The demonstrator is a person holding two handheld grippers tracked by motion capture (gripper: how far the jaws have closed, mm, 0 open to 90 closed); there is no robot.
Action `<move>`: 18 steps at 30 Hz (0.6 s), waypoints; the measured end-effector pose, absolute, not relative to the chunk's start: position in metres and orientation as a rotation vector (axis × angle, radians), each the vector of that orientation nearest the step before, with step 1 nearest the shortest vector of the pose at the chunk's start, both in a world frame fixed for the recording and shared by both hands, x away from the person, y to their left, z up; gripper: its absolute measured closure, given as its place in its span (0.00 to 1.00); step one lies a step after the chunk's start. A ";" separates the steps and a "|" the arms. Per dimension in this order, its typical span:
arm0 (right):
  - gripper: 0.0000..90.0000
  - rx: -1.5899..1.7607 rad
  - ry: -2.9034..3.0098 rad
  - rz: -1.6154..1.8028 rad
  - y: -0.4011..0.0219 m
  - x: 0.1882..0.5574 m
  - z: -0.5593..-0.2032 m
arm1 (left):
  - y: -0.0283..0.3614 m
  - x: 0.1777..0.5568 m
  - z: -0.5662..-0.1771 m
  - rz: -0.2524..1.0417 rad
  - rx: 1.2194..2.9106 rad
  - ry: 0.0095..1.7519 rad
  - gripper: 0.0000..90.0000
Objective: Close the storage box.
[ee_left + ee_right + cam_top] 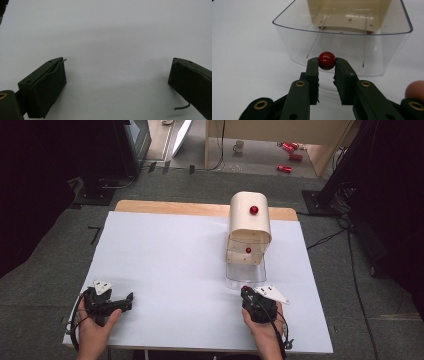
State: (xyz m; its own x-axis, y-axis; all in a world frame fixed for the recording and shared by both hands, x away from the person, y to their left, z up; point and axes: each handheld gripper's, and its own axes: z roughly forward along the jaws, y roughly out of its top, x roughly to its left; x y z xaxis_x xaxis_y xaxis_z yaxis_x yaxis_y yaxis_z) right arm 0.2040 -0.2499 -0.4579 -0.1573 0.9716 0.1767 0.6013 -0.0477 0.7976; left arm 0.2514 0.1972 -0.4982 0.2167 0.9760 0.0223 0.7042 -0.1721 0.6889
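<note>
A cream drawer cabinet (250, 222) with a rounded top stands at the table's far right. It carries one red knob (254, 210) on the top and another (248, 250) on a lower cream drawer. A clear plastic drawer (245, 272) is pulled out toward me at its base. My right gripper (246, 292) is shut on that clear drawer's (342, 37) red knob (327, 60), which sits pinched between the tips of the right gripper (327, 65). My left gripper (131, 297) rests low at the table's near left. In its own view the left gripper (118, 67) is open wide over bare white surface.
The white tabletop (170, 260) spreads between the two hands, with a wooden strip (165, 207) along its far edge. Dark floor surrounds the table, with cables (350, 250) to the right and red cans (287, 157) and a mug (239, 146) far behind.
</note>
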 end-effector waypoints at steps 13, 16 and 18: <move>0.83 1.653 1.767 1.084 -0.250 0.225 -0.449 | 0.197 0.251 -0.498 0.643 1.947 1.547 0.01; 0.83 1.652 1.766 1.080 -0.250 0.230 -0.449 | 0.197 0.251 -0.498 0.643 1.947 1.547 0.01; 0.83 1.656 1.764 1.080 -0.251 0.233 -0.449 | 0.197 0.251 -0.498 0.643 1.947 1.547 0.01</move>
State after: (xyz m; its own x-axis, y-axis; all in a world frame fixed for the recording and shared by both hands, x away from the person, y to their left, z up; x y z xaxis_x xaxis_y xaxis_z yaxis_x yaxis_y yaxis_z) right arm 0.2334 -0.2506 -0.4490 -0.1466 0.9754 0.1646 0.5905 -0.0472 0.8057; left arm 0.2513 0.1973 -0.4981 0.2173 0.9758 0.0229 0.7045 -0.1730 0.6883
